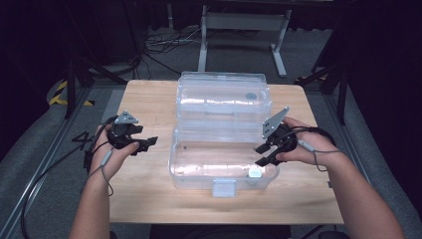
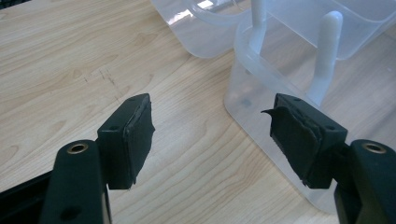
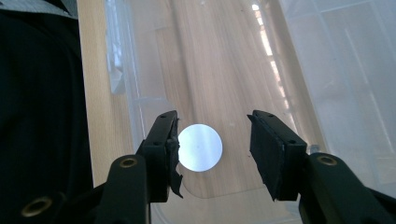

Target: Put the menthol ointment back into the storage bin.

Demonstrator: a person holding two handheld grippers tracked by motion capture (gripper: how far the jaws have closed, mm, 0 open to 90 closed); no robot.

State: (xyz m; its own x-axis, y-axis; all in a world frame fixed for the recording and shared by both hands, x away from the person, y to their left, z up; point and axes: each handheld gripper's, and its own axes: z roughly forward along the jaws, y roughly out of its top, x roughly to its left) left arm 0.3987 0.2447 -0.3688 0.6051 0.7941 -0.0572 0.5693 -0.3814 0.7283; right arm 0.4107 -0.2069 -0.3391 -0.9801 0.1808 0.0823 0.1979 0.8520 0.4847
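High view: clear box (image 1: 199, 164) holds a white disc (image 1: 255, 173)

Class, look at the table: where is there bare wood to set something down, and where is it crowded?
Bare wood lies left of the clear box, around the left gripper, and along the table front edge. Crowded: the middle, taken by the box and its open lid, with the right gripper above the white disc.

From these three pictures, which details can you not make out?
- Whether the small round white disc lies flat on the floor of the clear plastic box, seen in the right gripper view: glare.
- The dark round spot on the open lid in the high view: too small.
- The box's far end in the left gripper view: cut off.
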